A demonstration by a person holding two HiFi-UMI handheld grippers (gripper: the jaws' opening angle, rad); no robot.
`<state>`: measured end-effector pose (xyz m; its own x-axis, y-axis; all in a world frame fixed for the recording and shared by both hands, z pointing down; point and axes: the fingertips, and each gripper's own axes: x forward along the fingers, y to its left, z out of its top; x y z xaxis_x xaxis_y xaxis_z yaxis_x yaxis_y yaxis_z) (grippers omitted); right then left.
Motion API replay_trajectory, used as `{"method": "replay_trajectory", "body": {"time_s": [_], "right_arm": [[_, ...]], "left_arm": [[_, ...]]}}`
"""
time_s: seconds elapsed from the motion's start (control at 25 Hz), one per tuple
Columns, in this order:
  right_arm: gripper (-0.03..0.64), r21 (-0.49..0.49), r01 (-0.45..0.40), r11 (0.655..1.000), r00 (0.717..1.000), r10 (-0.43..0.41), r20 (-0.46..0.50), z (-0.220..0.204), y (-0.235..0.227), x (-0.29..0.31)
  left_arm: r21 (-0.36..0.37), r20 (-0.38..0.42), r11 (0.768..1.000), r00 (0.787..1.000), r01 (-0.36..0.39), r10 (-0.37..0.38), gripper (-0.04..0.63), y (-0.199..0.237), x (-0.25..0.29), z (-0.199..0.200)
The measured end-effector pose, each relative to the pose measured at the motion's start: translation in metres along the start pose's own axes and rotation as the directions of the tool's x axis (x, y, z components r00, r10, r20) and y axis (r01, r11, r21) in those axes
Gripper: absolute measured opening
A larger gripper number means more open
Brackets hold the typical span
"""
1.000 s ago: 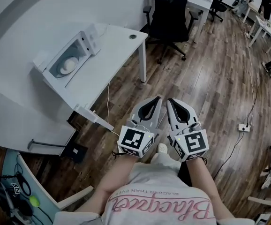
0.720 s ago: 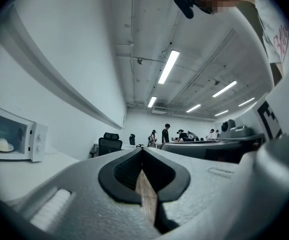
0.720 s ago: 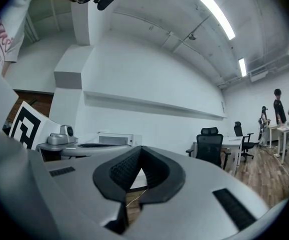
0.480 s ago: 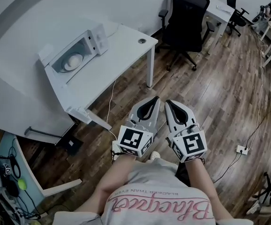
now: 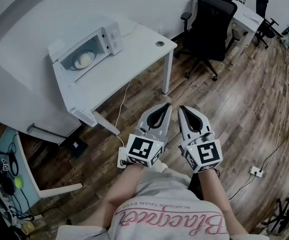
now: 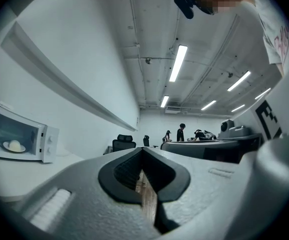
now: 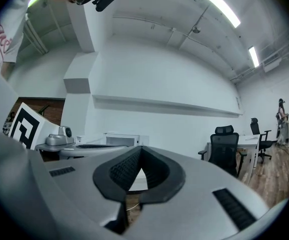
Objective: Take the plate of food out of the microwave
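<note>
We stood on the wooden floor and held both tongs out in front of us, side by side and level. The left gripper had its jaws pressed together at the tips, with nothing between them. In the left gripper view its black pads met at the front, and only a thin strip of floor showed through the gap behind. The right gripper was pressed together too (its tips met in a point in the right gripper view), and it pinched nothing. The two grippers were just beside each other.

The plate of food was inside the microwave, with something pale and round lying on it. The microwave sat on the white table, well apart from both grippers, up and to the left in the head view. The left gripper view showed it far off at the left edge. We could not tell if its door was open or shut. A black chair stood past the end of the table.
</note>
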<state>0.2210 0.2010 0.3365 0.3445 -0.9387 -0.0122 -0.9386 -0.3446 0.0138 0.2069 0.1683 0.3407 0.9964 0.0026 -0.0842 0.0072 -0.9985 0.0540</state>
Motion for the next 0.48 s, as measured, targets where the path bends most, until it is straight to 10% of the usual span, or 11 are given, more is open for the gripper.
{"method": "replay_trajectory", "body": {"time_s": [0.48], "right_arm": [[0.011,0.023,-0.078,0.997,0.997,0.078,0.009,-0.009,0.015,0.02]], "left_arm": [[0.026,-0.011,0.997,0.997,-0.072,0.073,0.006,0.02,-0.011,-0.004]]}}
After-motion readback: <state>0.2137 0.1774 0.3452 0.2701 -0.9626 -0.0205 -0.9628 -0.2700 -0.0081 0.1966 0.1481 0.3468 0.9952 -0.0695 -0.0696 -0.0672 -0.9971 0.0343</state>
